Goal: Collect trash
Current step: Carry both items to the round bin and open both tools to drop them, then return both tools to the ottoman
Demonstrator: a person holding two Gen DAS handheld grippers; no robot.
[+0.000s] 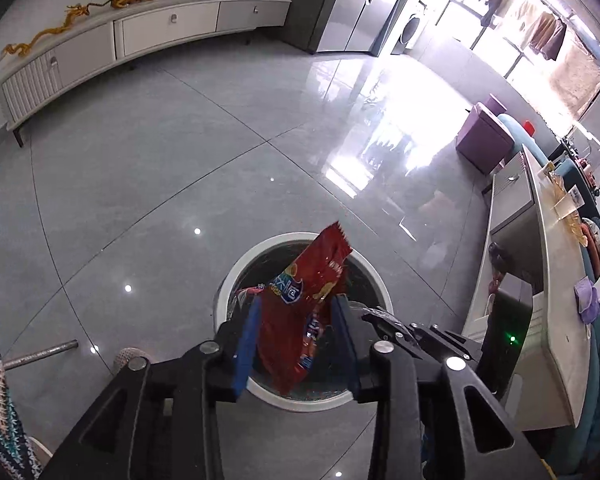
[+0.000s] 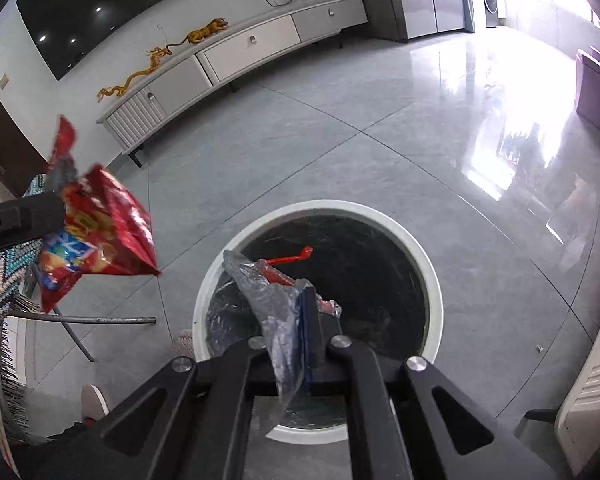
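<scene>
Right now the left gripper (image 1: 296, 320) hangs over the mouth of the white bin (image 1: 236, 268), its jaws parted with the red snack bag (image 1: 300, 300) standing between them; the pads do not look pressed on it, so the bag seems let go and about to drop, though it has not yet fallen inside. Seen from the right wrist view, that same snack bag (image 2: 96, 232) sits at the tip of the left gripper, off to the left of the bin and above the floor. The right gripper (image 2: 306, 320) is closed tight on a crumpled clear plastic wrapper (image 2: 268, 292), pinched between its blue pads and held above the near rim of the bin (image 2: 432, 280). Inside the bin, on the dark liner, some red scraps (image 2: 288, 260) already lie, so part of the collecting looks done. What is left, as far as can be judged: the bag has to fall in, and the wrapper has to be released over the opening. Farther out, the grey tiled floor (image 2: 340, 140) around the bin shows no other litter, and a long white cabinet (image 2: 240, 48) stands along the wall.
</scene>
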